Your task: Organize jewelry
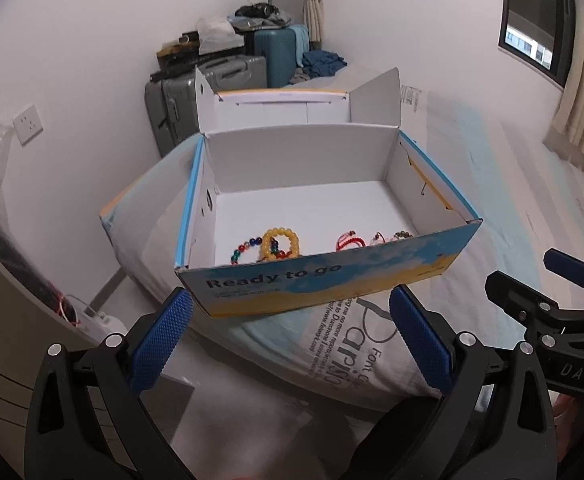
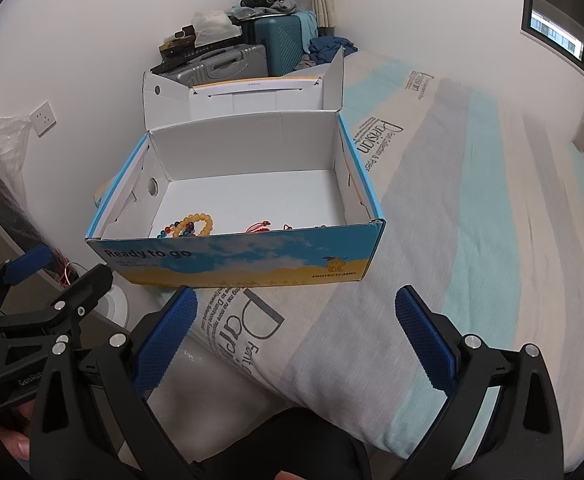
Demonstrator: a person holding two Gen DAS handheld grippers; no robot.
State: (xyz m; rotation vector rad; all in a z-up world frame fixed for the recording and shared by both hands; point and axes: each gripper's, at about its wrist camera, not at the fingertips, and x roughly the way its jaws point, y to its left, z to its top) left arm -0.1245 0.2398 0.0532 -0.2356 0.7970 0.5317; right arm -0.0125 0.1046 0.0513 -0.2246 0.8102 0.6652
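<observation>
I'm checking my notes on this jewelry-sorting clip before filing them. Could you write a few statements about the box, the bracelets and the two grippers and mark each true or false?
1. The box has its lid folded open. True.
2. The yellow bead bracelet lies on the mattress outside the box. False: it lies inside the box, near the front wall.
3. The left gripper is open and holds nothing. True.
4. The right gripper is shut on the red cord bracelet. False: its fingers are spread and empty, and that bracelet lies in the box.
5. The box rests on the mattress. True.
</observation>
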